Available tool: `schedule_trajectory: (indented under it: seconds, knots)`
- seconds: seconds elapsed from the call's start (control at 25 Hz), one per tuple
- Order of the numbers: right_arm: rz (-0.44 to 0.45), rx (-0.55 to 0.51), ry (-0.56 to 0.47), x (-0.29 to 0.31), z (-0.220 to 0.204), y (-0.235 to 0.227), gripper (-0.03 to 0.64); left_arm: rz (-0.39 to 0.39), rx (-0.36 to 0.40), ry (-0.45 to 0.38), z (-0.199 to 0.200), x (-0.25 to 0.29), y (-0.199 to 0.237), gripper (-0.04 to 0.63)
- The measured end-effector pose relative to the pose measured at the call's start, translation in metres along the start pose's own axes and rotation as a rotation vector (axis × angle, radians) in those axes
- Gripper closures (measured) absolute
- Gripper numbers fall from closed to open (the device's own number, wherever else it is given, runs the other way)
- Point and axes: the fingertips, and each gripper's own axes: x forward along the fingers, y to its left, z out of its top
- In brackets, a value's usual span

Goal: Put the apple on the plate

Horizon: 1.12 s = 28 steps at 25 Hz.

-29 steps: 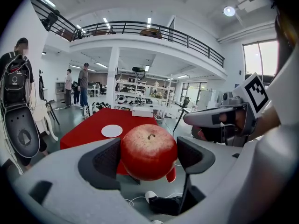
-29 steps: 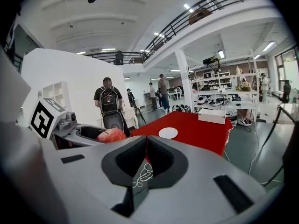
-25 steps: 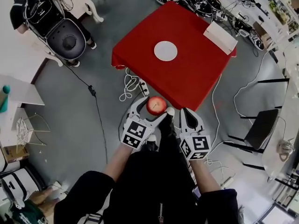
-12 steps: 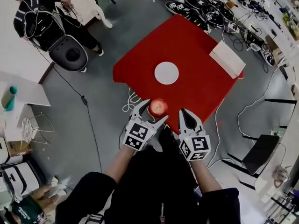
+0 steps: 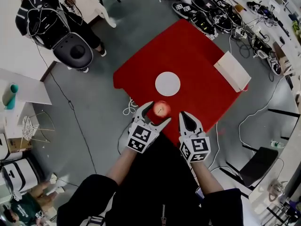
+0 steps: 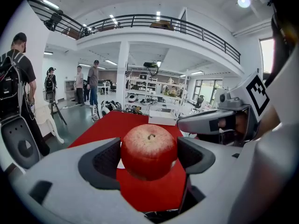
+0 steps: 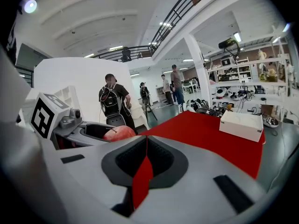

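A red apple [image 5: 161, 109] is clamped between the jaws of my left gripper [image 5: 155, 113], over the near edge of the red table [image 5: 197, 79]. In the left gripper view the apple [image 6: 149, 150] fills the gap, stem up, with both dark pads against its sides. The white round plate [image 5: 168, 84] lies on the red cloth a short way beyond the apple. My right gripper [image 5: 187, 120] hovers to the apple's right with its jaws closed and nothing between them. From the right gripper view the apple [image 7: 119, 133] shows at the left, inside the other gripper.
A white box [image 5: 231, 71] lies at the table's right side. Shoes and cables [image 5: 202, 6] crowd the floor past the far edge. A person with a backpack [image 5: 44, 13] stands at the upper left beside a round stool [image 5: 75, 51]. White cable [image 5: 128, 108] lies below the near table corner.
Both grippers and the held apple have moved forward, from off the table's near corner to above its near edge, closer to the plate.
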Motion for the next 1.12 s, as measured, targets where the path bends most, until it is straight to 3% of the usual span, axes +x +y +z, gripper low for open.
schedule_trajectory:
  seconds: [0.6,1.12]
  knots:
    - [-0.075,0.035,0.027,0.054,0.019,-0.019,0.604,-0.075,0.033,0.024,0.020,0.048,0.054,0.221]
    - [-0.134,0.058,0.067,0.066,0.007,-0.019,0.604,-0.076,0.086,0.040,-0.011,0.098,0.081,0.221]
